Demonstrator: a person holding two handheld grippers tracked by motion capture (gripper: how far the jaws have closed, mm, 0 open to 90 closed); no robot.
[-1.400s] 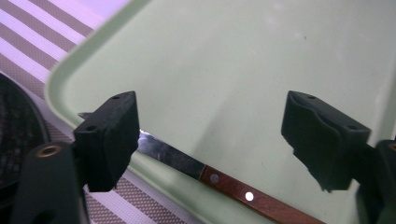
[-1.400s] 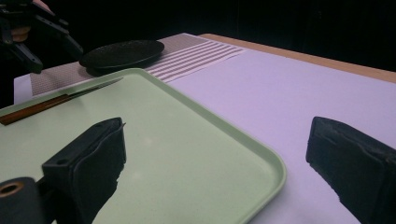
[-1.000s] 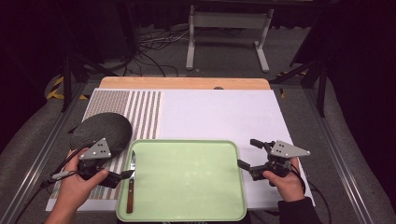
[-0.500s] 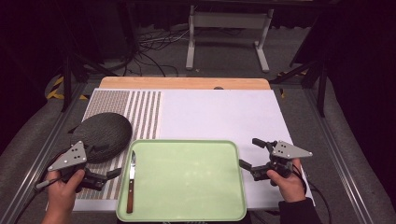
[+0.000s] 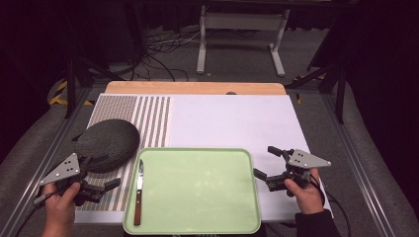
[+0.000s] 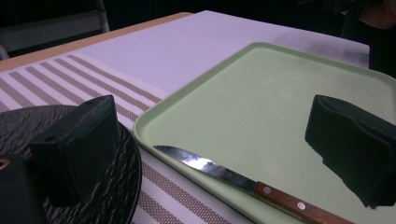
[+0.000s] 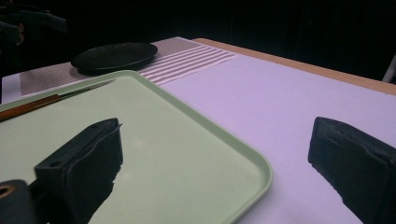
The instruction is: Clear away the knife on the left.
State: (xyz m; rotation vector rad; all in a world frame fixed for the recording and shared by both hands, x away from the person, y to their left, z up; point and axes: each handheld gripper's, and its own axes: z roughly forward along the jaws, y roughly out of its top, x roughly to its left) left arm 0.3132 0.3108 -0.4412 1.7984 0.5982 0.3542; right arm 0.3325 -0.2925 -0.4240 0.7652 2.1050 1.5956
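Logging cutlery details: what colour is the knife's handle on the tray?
Reddish-brown wood with silver rivets; the knife shows best in the left gripper view.

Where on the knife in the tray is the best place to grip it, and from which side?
Probably the wooden handle of the knife, from above, jaws across its narrow width. It lies flat along the left rim of the green tray, blade pointing away, nearest the left gripper.

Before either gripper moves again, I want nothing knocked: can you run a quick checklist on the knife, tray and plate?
1. Left gripper jaws open, nothing between them: ok.
2. Right gripper open and empty, beside the tray's right edge: ok.
3. Knife lying flat inside the green tray along its left rim: ok.
4. Dark plate on the striped mat, apart from the tray: ok.
5. Knife clear of both grippers: ok.
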